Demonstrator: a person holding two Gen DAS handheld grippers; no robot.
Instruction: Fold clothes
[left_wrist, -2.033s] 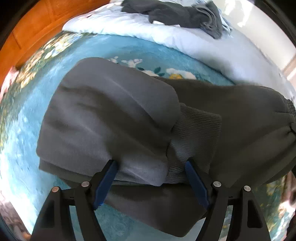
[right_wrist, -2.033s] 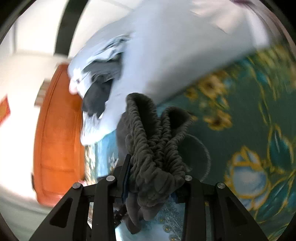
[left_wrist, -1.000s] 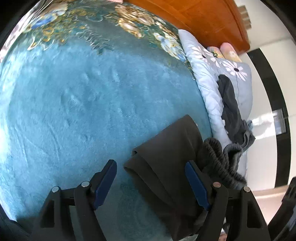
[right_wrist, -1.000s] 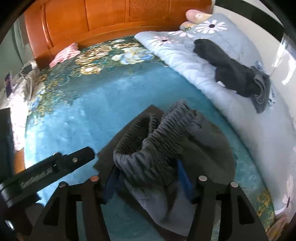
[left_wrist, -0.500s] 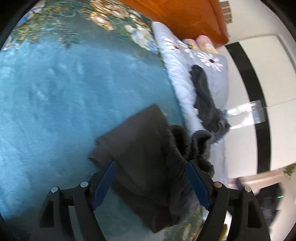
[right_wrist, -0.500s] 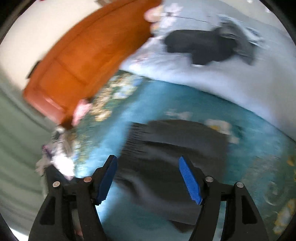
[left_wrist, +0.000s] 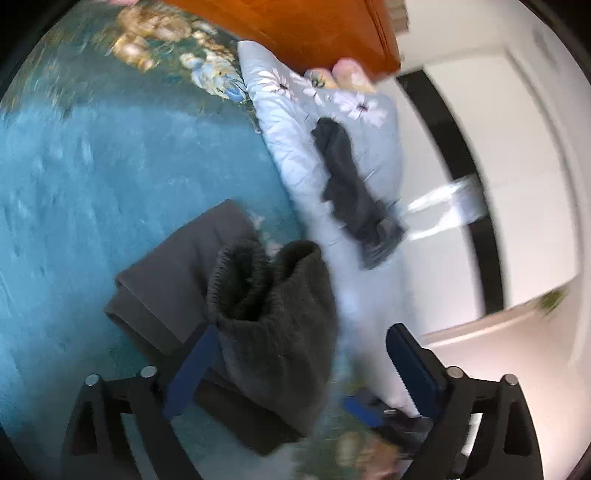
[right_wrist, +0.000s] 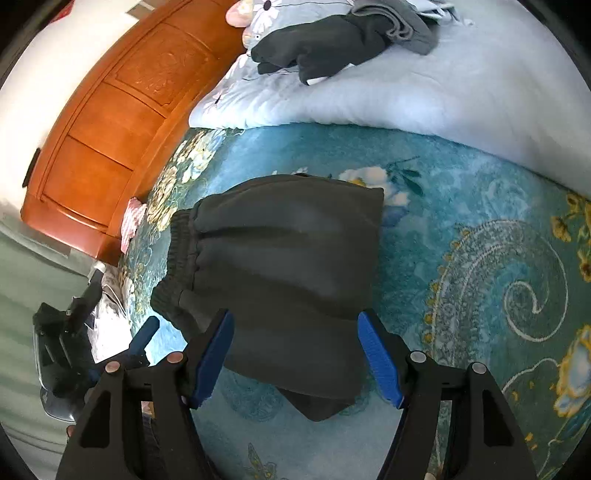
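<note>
A dark grey folded pair of sweatpants (right_wrist: 280, 258) lies on the teal floral bedspread (right_wrist: 480, 258), elastic waistband at its left end. In the left wrist view the pants (left_wrist: 229, 295) lie low in the middle, the bunched waistband facing the camera. My right gripper (right_wrist: 295, 350) is open and empty, just above the near edge of the pants. My left gripper (left_wrist: 299, 365) is open and empty, its left finger over the pants' edge. The left gripper also shows at the lower left of the right wrist view (right_wrist: 110, 354).
A pale blue quilt (right_wrist: 406, 85) lies along the far side of the bed with another dark garment (right_wrist: 332, 40) on it. An orange wooden headboard (right_wrist: 110, 122) stands at the left. A pink striped cloth (right_wrist: 133, 221) lies by the headboard.
My right gripper has let go of the bunched waistband and opened. The pants now lie flat on the bedspread. Both grippers have drawn back and swung round.
</note>
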